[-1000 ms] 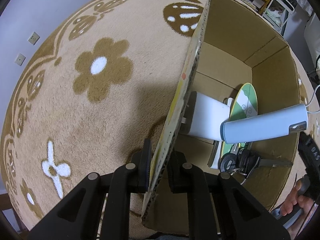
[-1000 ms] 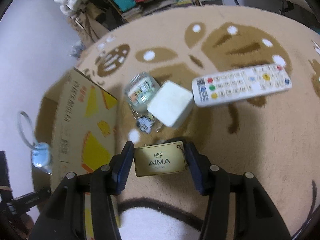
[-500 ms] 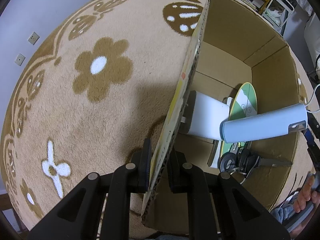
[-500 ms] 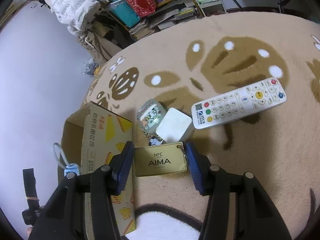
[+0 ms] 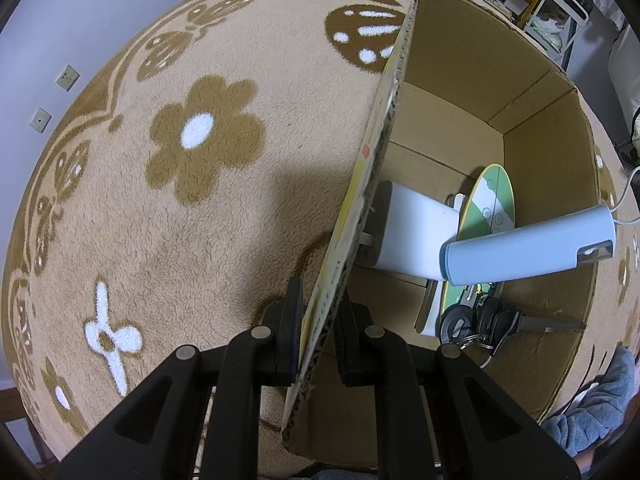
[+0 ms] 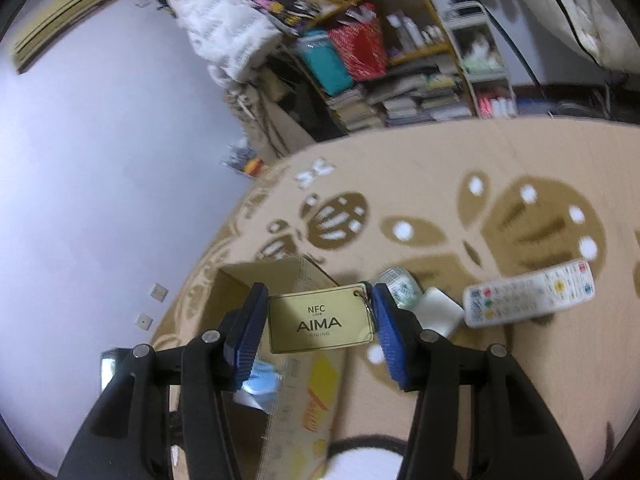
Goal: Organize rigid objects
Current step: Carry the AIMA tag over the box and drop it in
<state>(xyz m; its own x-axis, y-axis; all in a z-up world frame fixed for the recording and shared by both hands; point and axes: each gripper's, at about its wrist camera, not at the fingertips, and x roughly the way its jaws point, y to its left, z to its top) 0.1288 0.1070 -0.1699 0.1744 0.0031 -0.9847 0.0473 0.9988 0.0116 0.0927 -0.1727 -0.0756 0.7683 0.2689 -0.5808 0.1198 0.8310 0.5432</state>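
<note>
My left gripper (image 5: 318, 324) is shut on the near wall of an open cardboard box (image 5: 376, 168) on the rug. Inside the box lie a white block (image 5: 416, 236), a green oval board (image 5: 488, 204), a pale blue device (image 5: 528, 246) and black keys (image 5: 488, 322). My right gripper (image 6: 320, 324) is shut on a gold NFC AIMA card (image 6: 319, 323) and holds it above the box (image 6: 296, 392). On the rug to the right lie a white remote (image 6: 528, 298), a white cube (image 6: 438, 316) and a small clear jar (image 6: 400, 286).
A beige rug (image 5: 168, 208) with brown flowers covers the floor. Shelves (image 6: 404, 72) stuffed with books and bags and a white jacket (image 6: 224, 28) stand along the far wall. A blue-sleeved arm (image 5: 600, 412) is at the box's right.
My right gripper with the gold card has risen and tilted up and moved left over the box; more of the room shows. The left gripper still clamps the box wall.
</note>
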